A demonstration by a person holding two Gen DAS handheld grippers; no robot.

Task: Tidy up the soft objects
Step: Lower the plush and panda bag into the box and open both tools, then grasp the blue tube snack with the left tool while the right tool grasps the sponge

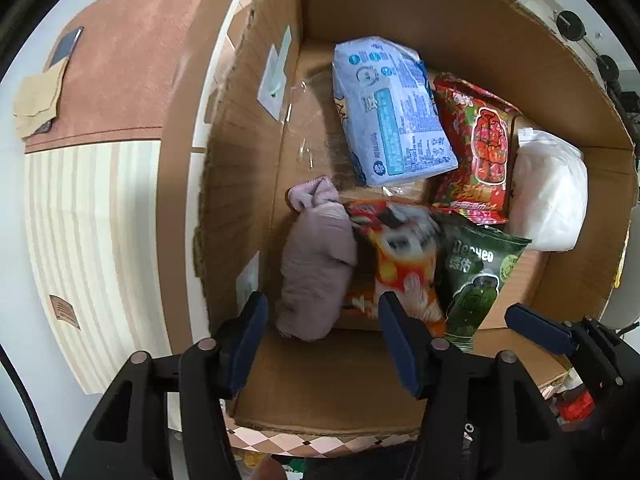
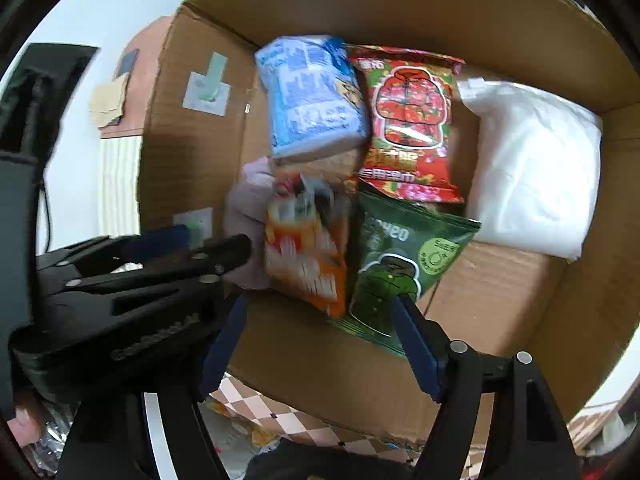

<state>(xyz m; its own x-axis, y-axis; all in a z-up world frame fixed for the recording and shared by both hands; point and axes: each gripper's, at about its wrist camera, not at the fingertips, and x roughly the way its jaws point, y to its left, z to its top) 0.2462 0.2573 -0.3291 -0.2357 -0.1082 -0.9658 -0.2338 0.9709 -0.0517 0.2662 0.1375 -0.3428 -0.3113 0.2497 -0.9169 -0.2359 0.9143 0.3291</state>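
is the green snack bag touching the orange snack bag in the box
Touching. In the left wrist view the green snack bag has its left edge lying against the orange snack bag, no cardboard showing between them; the right wrist view agrees.

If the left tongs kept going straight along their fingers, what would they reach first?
Most likely the rolled lilac cloth lying in the cardboard box, which sits between the open left tongs in that view; the orange packet lies just beside it. Depth is uncertain.

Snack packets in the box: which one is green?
The green packet, nearest the right gripper; the red packet and blurred orange packet differ.
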